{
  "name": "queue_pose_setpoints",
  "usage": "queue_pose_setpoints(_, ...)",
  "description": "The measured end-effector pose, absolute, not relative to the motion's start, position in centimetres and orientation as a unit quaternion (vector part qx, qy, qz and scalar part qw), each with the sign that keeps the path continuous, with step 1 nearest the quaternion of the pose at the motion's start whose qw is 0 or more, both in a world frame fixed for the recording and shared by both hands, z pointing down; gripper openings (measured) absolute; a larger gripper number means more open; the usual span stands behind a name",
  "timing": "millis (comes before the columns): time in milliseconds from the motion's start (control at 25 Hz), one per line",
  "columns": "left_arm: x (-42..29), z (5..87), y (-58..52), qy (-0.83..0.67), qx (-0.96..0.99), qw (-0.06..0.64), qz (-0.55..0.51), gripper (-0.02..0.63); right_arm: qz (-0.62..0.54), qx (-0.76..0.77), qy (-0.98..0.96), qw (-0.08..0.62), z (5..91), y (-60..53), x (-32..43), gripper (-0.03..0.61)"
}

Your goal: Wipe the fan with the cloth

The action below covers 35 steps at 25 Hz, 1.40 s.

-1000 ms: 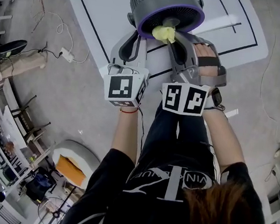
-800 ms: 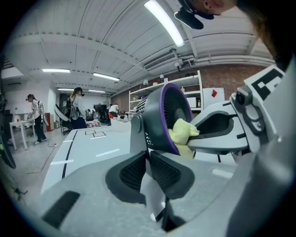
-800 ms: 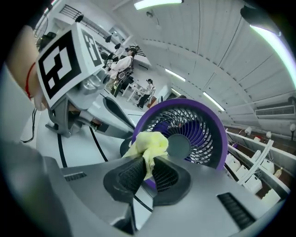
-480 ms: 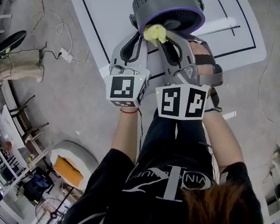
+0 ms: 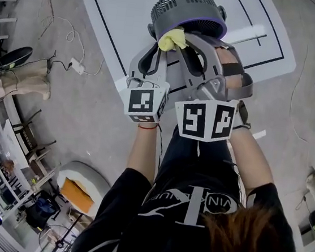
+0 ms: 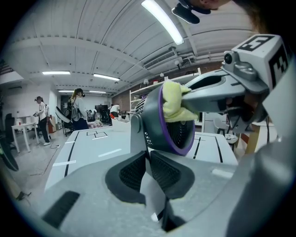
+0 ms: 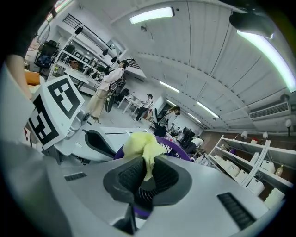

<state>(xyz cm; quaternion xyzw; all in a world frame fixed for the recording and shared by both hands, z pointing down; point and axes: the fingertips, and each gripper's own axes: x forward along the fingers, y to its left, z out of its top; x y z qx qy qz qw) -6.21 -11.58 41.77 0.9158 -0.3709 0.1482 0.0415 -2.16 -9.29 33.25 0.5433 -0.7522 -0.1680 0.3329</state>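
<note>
Clearly the wiping itself is in hand: the small grey desk fan with a purple front ring (image 5: 190,11) stands on the white table marked with black lines (image 5: 112,8), and the crumpled yellow cloth (image 5: 172,38) lies against the ring's upper edge. The right gripper (image 5: 182,42) has its jaws pinched shut on a fold of that cloth. The bulk of it bunches out ahead of the pads (image 7: 128,176) and touches the purple rim. The left gripper (image 5: 151,41) is closed, nearly pad to pad, on the fan's thin grey side bracket (image 6: 138,136), steadying it. Next, I judge, the cloth should be drawn along the ring's curve with light pressure — with the left grip firm, so the fan neither tips nor swivels.
</note>
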Motion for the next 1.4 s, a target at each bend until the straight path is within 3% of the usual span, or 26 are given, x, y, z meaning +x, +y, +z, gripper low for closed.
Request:
queue_pose_setpoints(840,-6.0,42.0,-11.6,-0.373,0.915,0.047,0.145,0.04,-0.15,0.616,-0.693,0.342,34.1,-9.2,4.8,0.031)
queue_pose_setpoints(1400,-6.3,42.4,-11.7,-0.376,0.914,0.048,0.143,0.04,-0.147,0.612,-0.676,0.382,37.9,-8.1,5.2,0.031)
